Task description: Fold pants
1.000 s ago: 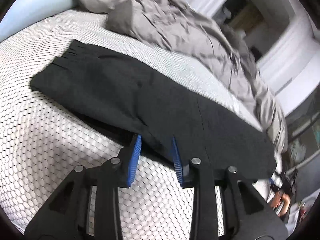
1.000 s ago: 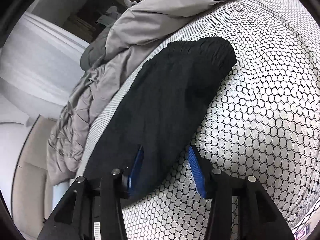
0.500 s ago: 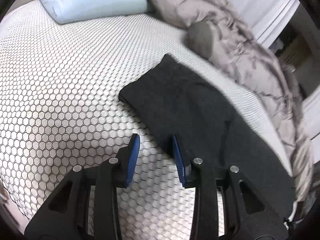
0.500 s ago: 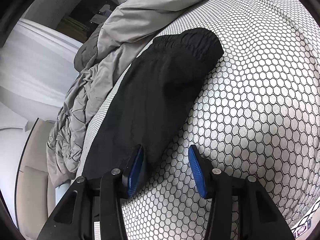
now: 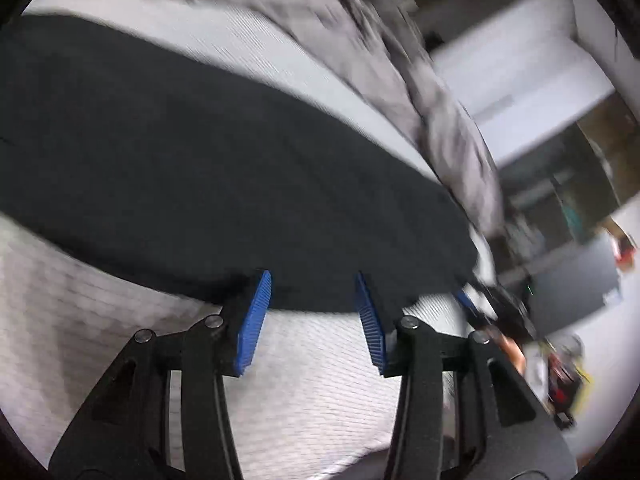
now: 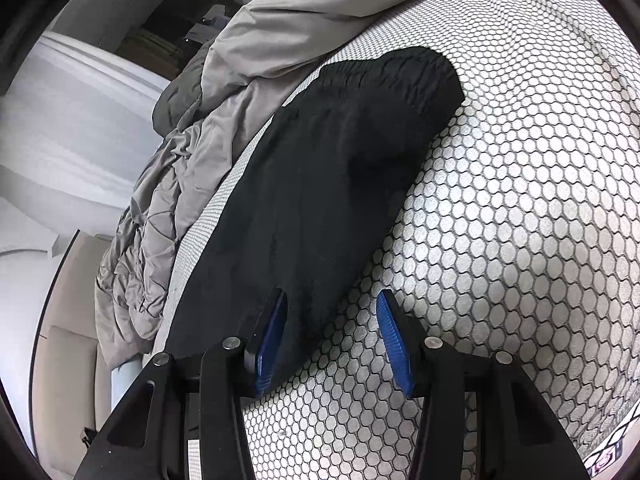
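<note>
On honeycomb mattress (image 6: 520, 200), pants (image 6: 320, 200) lengthwise, waistband far; both tools (image 5: 312, 312) (image 6: 332, 340) released.

Left gripper (image 5: 313, 312) swings fast across the bed: half a second back its view looks at the waistband end of the black pants (image 5: 208, 168) with a blue pillow behind, now it is blurred and looks at the other end by the mattress (image 5: 312, 392) edge, with room clutter on the right. Its jaws are opening, wider than before, pads just at the near pants edge with nothing gripped between them.
</note>
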`<state>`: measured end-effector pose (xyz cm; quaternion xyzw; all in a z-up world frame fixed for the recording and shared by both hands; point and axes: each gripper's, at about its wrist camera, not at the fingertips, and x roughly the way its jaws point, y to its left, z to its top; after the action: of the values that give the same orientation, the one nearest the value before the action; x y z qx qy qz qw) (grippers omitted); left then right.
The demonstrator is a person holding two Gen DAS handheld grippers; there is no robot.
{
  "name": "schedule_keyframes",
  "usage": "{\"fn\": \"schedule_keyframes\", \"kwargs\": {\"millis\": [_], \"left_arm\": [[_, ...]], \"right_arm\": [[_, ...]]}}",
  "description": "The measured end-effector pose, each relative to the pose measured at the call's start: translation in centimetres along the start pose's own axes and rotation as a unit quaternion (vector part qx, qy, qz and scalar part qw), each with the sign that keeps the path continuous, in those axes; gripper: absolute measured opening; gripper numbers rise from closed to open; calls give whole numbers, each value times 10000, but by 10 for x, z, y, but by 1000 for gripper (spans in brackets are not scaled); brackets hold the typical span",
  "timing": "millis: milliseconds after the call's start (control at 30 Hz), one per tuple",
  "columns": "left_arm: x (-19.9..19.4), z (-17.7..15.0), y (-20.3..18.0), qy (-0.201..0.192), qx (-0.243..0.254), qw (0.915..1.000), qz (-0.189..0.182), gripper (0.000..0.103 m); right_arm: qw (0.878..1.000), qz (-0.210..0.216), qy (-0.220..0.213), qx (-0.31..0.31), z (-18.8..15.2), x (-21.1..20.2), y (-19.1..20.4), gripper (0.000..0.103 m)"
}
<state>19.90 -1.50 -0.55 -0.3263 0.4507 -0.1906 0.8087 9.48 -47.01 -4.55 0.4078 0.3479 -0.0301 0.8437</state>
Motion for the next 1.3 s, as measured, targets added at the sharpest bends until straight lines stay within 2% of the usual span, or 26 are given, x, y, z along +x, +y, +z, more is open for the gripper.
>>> {"fn": "schedule_keyframes", "kwargs": {"millis": [133, 267, 367, 467, 533, 600, 667, 833, 867, 933, 1000, 1033, 1067, 1133, 1200, 1300], "left_arm": [[47, -13, -38, 441, 172, 9988, -82, 39], [77, -7, -48, 405, -44, 9991, 111, 39], [93, 2, -45, 264, -298, 9992, 89, 39], [97, 5, -49, 92, -317, 9995, 11, 38], [96, 10, -45, -58, -181, 9998, 10, 8], [104, 14, -44, -34, -27, 9999, 97, 3], [99, 13, -45, -55, 47, 10000, 4, 1], [80, 8, -45, 26, 307, 9995, -106, 1], [83, 6, -40, 109, 308, 9995, -21, 2], [84, 2, -24, 274, 211, 9988, 359, 9], [84, 4, -10, 336, -99, 9993, 138, 11], [76, 6, -7, 297, -185, 9993, 87, 20], [68, 6, -5, 219, -158, 9996, 103, 26], [46, 7, -3, -96, -75, 9997, 208, 46], [16, 9, 9, -530, -105, 9979, 369, 56], [-13, 12, 32, -867, -327, 9945, 490, 56]], "right_arm": [[9999, 10, 52, -87, -3, 4, 5, 48], [9998, 62, 89, -144, -4, 6, 5, 48], [9997, 134, 117, -178, -5, 6, 1, 48], [9995, 254, 140, -138, -6, 4, -7, 48], [9992, 357, 132, -82, -6, 2, -13, 48], [9991, 402, 142, -55, -6, 1, -16, 48], [9989, 436, 156, -28, -6, 2, -18, 48], [9988, 471, 152, 15, -5, -1, -21, 48], [9988, 465, 153, 14, -4, -2, -23, 48], [9989, 434, 151, -1, -5, -3, -23, 48], [9989, 440, 138, 1, -4, -2, -20, 48], [9989, 448, 122, 13, -3, -2, -20, 48], [9988, 477, 95, 51, -2, -2, -19, 48], [9982, 568, -45, 171, 5, -5, -25, 48], [9971, 635, -269, 319, 14, -8, -34, 53], [9899, 757, -659, 1003, 29, -8, -55, 55]]}}
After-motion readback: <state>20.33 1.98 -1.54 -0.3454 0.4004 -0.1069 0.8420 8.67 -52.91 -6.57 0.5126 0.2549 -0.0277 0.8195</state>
